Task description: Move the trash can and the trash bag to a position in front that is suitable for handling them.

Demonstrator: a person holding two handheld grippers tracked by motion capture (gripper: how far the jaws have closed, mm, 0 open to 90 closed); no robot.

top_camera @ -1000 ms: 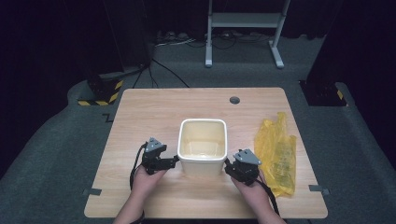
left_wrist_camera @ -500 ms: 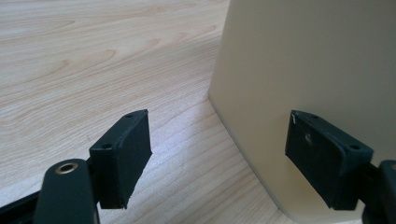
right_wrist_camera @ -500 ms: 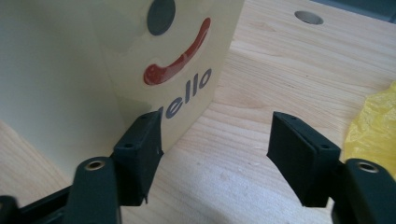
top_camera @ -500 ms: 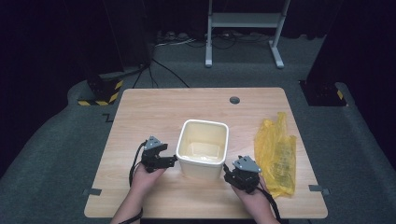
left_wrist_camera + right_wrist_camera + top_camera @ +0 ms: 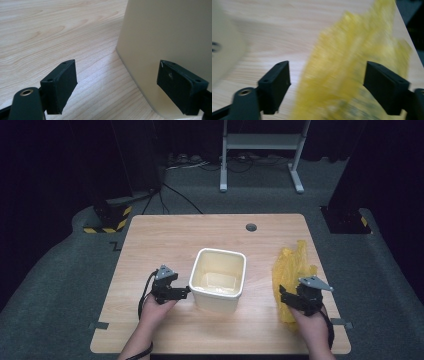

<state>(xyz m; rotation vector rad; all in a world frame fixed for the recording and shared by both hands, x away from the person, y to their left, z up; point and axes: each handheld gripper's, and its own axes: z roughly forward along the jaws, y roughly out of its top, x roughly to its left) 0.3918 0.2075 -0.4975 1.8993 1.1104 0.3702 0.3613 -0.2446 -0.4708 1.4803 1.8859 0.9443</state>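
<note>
Both grippers spread wide w/ jaws just opening: left gripper (image 5: 186, 292) beside cream bin (image 5: 219, 280) mid-table, right gripper (image 5: 283, 296) over yellow bag (image 5: 289, 272) near right edge, nothing gripped; prob light, limp, slippery, best pinched at bunched fold.

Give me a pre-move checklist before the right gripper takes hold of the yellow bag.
1. Right gripper jaws open: ok; they have just been opening, nothing pinched between them.
2. Crumpled yellow plastic bag lying free on the light wooden table: ok.
3. Bag lined up between the right jaws: ok in the right gripper view, though that picture is blurred.
4. Pads touching the bag: cannot tell.
5. Cream square plastic tub upright and apart from the bag: ok.
6. Left gripper open beside the tub wall, not clamped on it: ok.
</note>
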